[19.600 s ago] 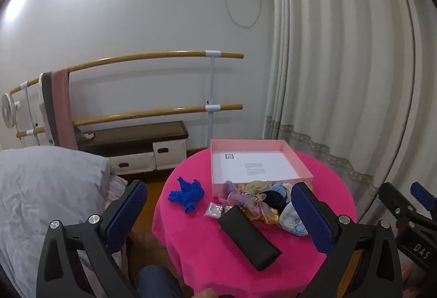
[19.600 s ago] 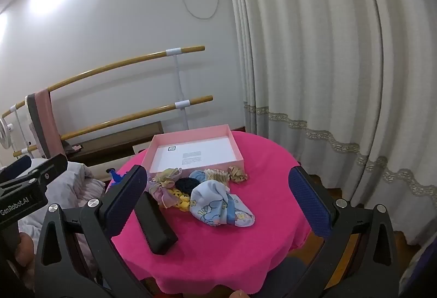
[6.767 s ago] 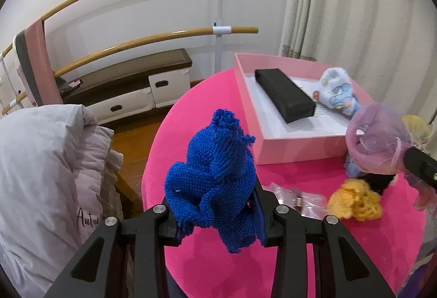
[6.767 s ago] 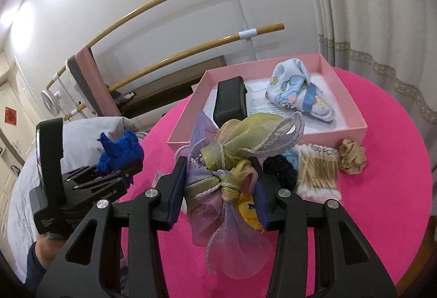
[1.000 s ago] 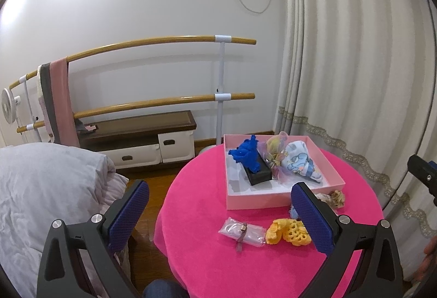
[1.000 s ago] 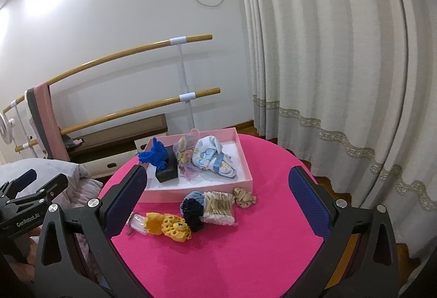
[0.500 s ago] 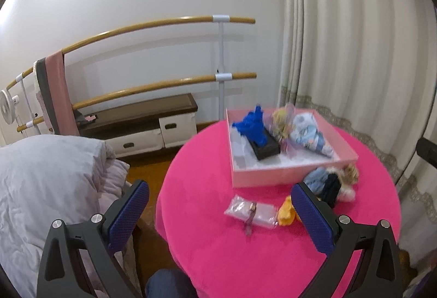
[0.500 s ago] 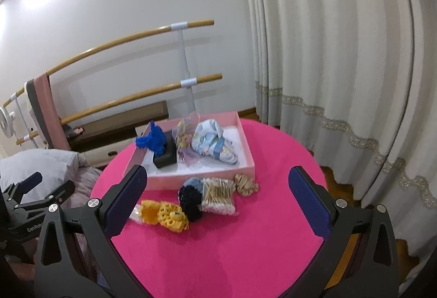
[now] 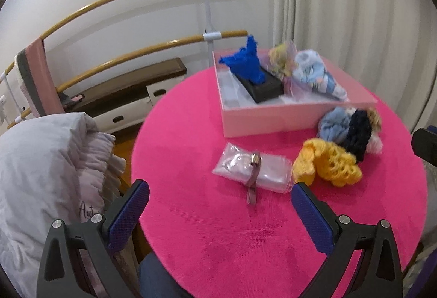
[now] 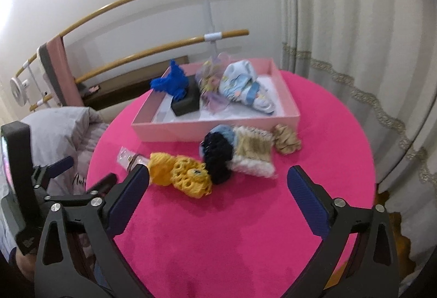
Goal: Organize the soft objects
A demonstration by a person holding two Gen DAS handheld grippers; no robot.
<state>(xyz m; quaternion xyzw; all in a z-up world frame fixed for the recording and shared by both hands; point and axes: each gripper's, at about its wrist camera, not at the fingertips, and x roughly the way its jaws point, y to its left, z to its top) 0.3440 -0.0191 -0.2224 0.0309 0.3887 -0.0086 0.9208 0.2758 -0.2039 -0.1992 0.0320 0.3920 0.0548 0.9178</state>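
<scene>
While four soft items already sat in the pink box [image 10: 284,96], both grippers were empty over the table: left gripper [image 9: 220,209] spread wide w/ the clear bag [image 9: 254,171] just ahead, right gripper [image 10: 218,190] wide but starting to close, nothing betw. its jaws. Step looked like next pickup; yellow knit piece [image 10: 181,169] and dark scrunchie [image 10: 217,154] lay nearest, needing a lower reach fwd
</scene>
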